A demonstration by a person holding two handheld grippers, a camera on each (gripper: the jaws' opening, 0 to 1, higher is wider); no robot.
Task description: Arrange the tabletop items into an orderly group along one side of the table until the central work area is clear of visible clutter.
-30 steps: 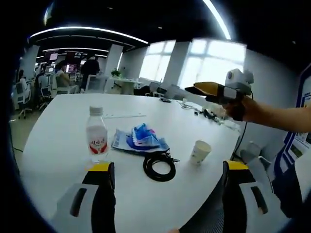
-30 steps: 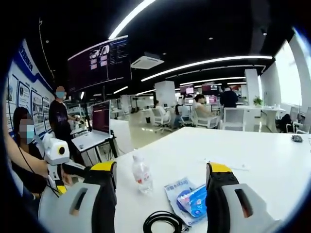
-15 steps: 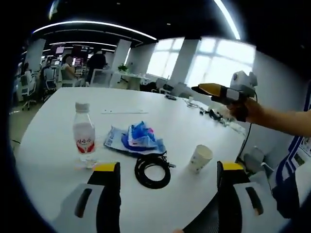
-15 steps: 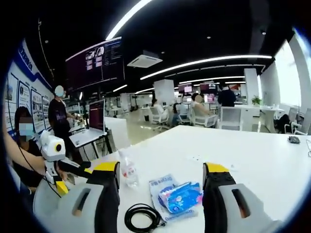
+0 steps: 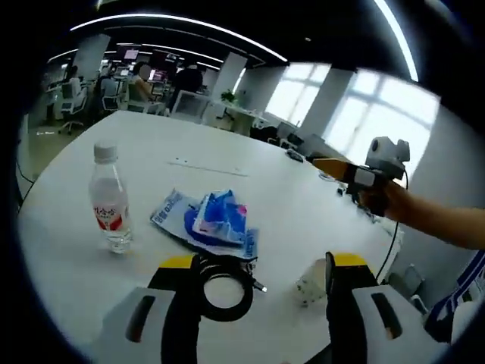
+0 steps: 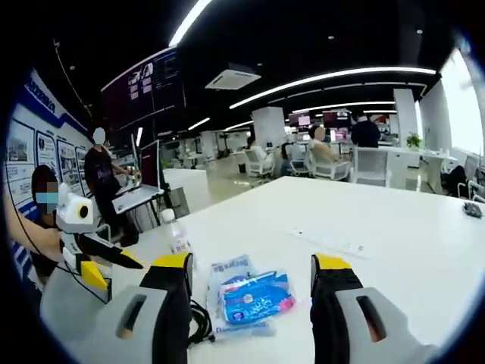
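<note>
**Things on the big white table**

The white table [image 5: 76, 250] stands in a big office with long ceiling lights. On it are a water bottle [image 5: 108, 205], a blue packet [image 5: 218, 221], a black cable coil [image 5: 223, 282] and a paper cup [image 5: 311, 282]. The left gripper [image 5: 258, 318] and right gripper [image 6: 250, 318] both hover above it, jaws spread wide and holding nothing.

Paper cup [image 5: 309, 282] partly hidden behind left gripper's [image 5: 261, 292] jaw; cable coil [image 6: 200, 322] mostly hidden; bottle [image 6: 176, 235] label too blurred to read.
</note>
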